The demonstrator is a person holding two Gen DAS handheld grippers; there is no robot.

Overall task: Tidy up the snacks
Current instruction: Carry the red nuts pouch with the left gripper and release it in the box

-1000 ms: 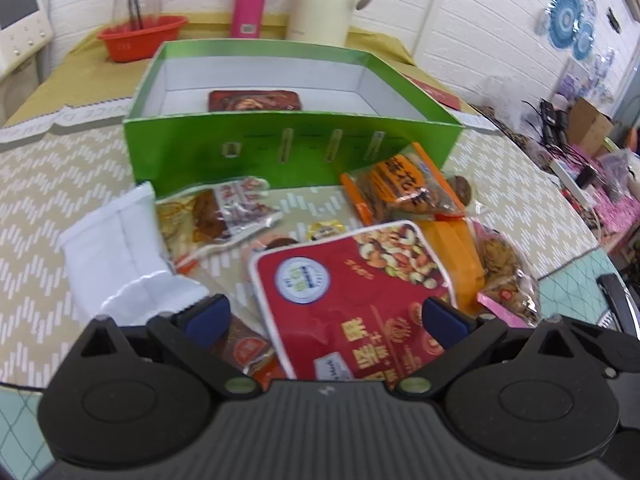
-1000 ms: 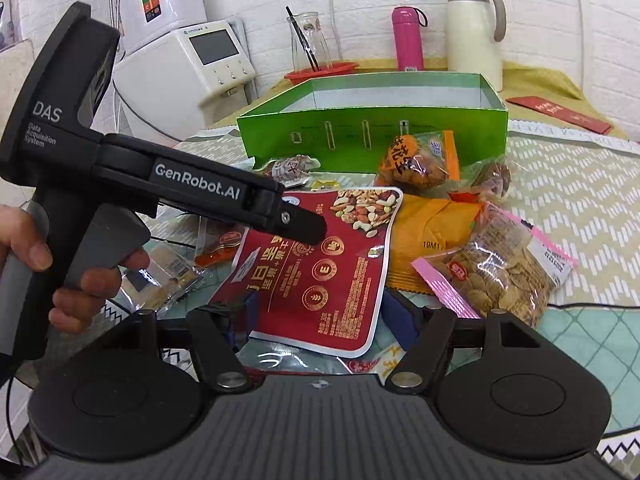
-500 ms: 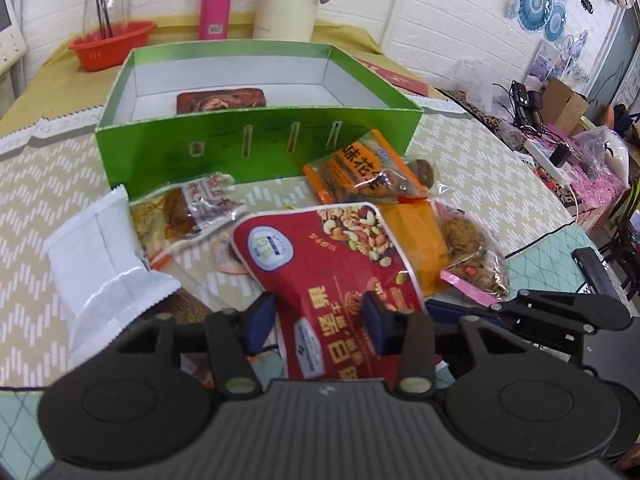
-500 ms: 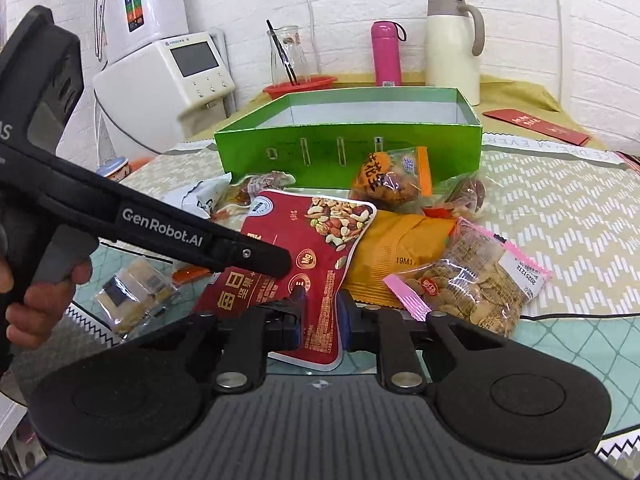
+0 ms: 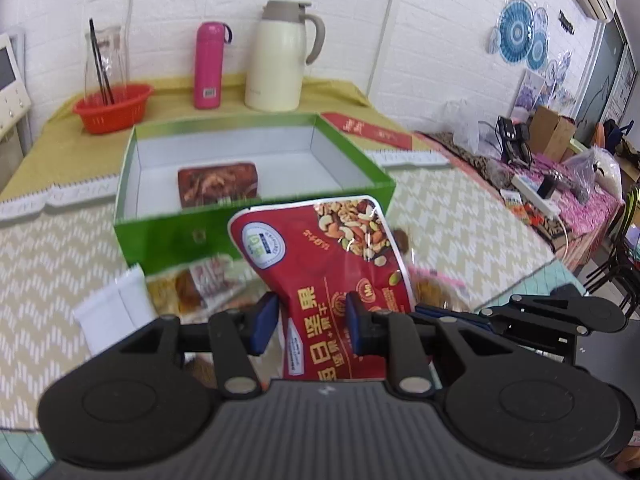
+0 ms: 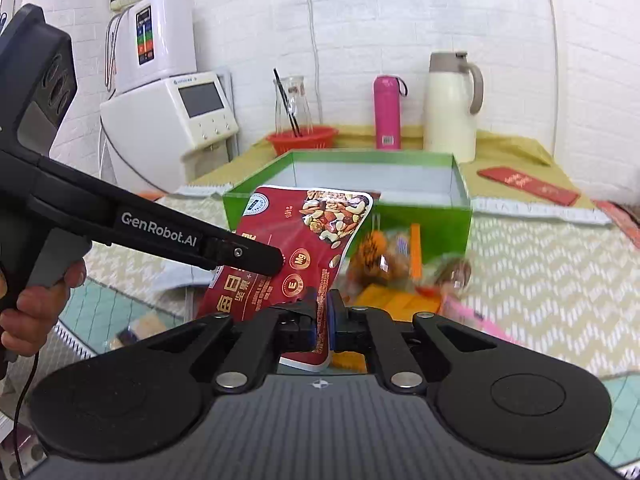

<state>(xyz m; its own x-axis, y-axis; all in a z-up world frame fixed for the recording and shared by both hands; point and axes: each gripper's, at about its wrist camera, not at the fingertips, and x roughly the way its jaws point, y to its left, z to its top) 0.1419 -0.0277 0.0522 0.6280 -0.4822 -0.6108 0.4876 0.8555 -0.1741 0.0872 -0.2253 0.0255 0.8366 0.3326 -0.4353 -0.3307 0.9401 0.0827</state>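
Nearest in the right wrist view: right gripper point(image 6: 322, 314), jaws just closed down and now clenched on the lower edge of the red nut bag point(image 6: 296, 240). Beside it, left gripper point(image 5: 310, 322), jaws likewise just closed in, grasping the same bag point(image 5: 332, 264) across its lower half, blue pads point(image 5: 264, 320) pressed against both sides. Bag held up off the counter point(image 5: 460, 220), tilted, its top corner overlapping the front wall of the green box point(image 5: 160, 236). At the left edge of the right wrist view, a hand point(image 6: 28, 304) wrapped around the left gripper's handle.

Under and behind the bag, loose snacks on the counter: a white packet point(image 5: 112, 308), a clear packet point(image 5: 200, 284) of brown pieces, an orange packet point(image 6: 384, 256), all somewhat blurred. Further back, the green box, open, with one dark brown packet point(image 5: 218, 184) lying flat on its white floor.

Beyond the box: red basket point(image 5: 114, 106) with a glass jug point(image 5: 106, 60), pink bottle point(image 5: 210, 66), cream thermos jug point(image 5: 280, 56), white brick wall point(image 5: 440, 40).
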